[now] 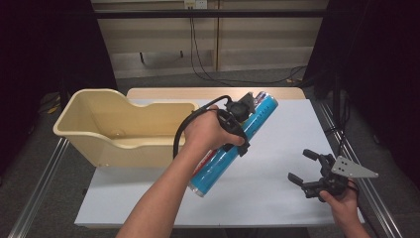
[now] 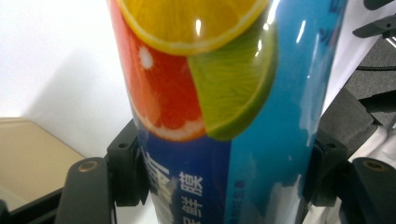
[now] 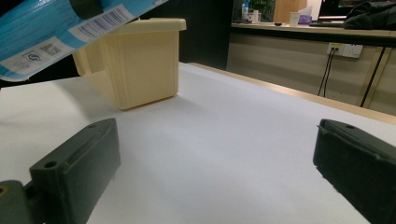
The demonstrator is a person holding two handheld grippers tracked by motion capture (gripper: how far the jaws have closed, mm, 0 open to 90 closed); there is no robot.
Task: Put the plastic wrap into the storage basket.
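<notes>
Blue tube [image 1: 237,141], long cylinder w/ glossy wrap, held up off the white table [image 1: 277,163], tilted: far end up toward table's back edge, near end low toward the person. Label in left gripper view [image 2: 224,93] shows orange, grapefruit and lime slices plus white characters on blue. In right gripper view the tube [image 3: 56,32] crosses the upper left corner; barcode and white label panel visible.

Left gripper [image 1: 236,130] clamped across the tube approx mid-length, one black jaw pressed on each side of it per left gripper view. Left hand [image 1: 210,131] wrapped round the grip, forearm coming in from bottom centre; black cable loops from the gripper over the wrist.

Cream plastic bin [image 1: 116,126] just left of the tube, standing on table's left part, overhanging the left edge a bit. Open top; inside looks bare as far as visible. Same bin [image 3: 140,63] seen in right gripper view.

Right gripper [image 1: 312,171] near table's right front corner, well apart from tube, jaws spread wide, nothing betw. them. Right hand [image 1: 341,201] at bottom edge. Grey three-cornered plate [image 1: 354,168] on top.
</notes>
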